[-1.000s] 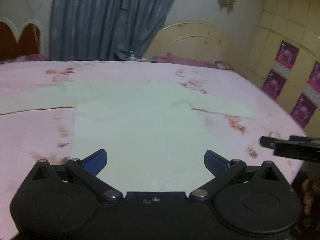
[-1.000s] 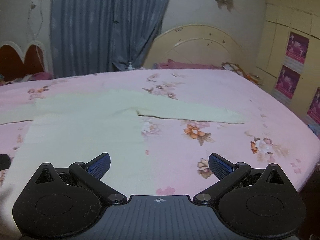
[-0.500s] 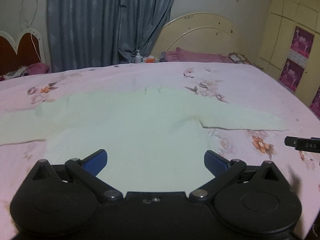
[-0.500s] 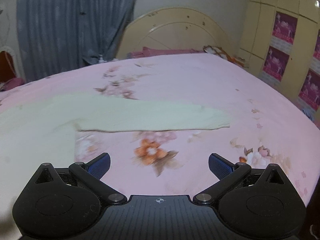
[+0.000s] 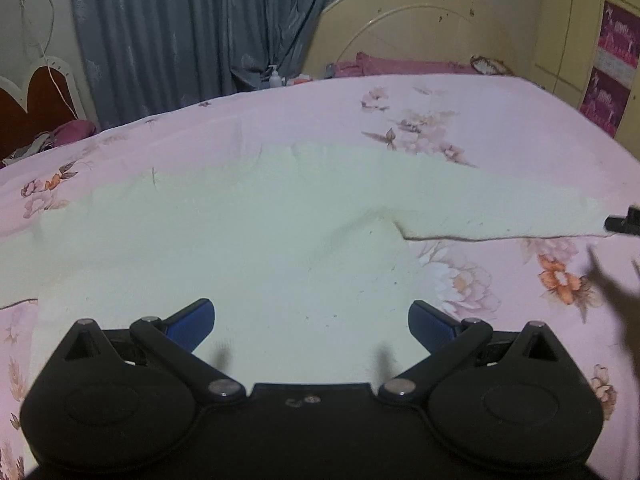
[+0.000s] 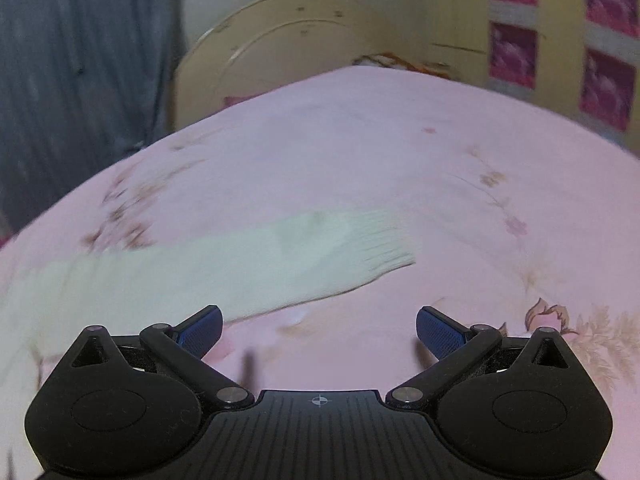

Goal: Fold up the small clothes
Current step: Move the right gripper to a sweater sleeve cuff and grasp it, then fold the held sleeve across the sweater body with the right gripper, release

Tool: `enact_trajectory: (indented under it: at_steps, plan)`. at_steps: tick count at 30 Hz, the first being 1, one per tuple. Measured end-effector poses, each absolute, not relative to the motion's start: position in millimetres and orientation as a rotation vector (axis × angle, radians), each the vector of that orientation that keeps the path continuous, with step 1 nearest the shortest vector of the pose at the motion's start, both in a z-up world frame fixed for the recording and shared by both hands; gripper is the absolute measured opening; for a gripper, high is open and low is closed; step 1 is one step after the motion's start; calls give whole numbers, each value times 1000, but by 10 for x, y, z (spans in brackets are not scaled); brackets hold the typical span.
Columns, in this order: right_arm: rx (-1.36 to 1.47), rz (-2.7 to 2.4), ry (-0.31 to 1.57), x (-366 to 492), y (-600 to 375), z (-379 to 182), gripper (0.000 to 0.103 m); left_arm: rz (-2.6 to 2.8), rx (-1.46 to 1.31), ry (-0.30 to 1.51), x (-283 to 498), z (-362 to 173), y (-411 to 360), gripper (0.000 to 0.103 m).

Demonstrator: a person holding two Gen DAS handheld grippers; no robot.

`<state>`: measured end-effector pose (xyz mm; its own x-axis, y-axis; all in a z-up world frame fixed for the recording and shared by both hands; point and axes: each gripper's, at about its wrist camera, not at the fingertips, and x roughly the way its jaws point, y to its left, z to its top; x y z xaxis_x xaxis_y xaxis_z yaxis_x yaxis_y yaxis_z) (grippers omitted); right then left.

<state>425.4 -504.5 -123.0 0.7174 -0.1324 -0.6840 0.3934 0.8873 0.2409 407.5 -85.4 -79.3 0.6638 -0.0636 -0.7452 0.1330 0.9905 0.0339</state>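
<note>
Right claw (image 6: 318, 326) swung toward sleeve cuff (image 6: 360, 244) (blurred), both claws spread empty, left claw (image 5: 310, 320) over sweater (image 5: 240, 240)

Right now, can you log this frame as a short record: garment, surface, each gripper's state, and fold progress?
garment: pale long-sleeved top, spread flat
surface: pink flowered bedsheet
right sleeve: stretched out sideways, ribbed cuff flat on the sheet
left gripper: jaws open, over the top's body, holding nothing
right gripper: jaws open, near the right sleeve, holding nothing
fold progress: no fold visible yet
</note>
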Motion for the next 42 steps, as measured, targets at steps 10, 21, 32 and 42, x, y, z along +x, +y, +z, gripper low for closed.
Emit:
enact_trajectory:
  at_steps: [10, 21, 32, 42]
  plan:
    - [661, -303, 683, 4431, -5532, -1462, 57, -83, 103, 850, 4336, -816, -901, 103]
    - [742, -342, 631, 4489, -5677, -1509, 30, -3, 45, 831, 4353, -745, -318, 103]
    - [884, -442, 622, 4441, -5640, -1444, 11, 43, -25, 833, 4404, -914, 595, 103]
    - [481, -317, 638, 4860, -4344, -827, 2, 109, -137, 838, 4222, -983, 1511, 103]
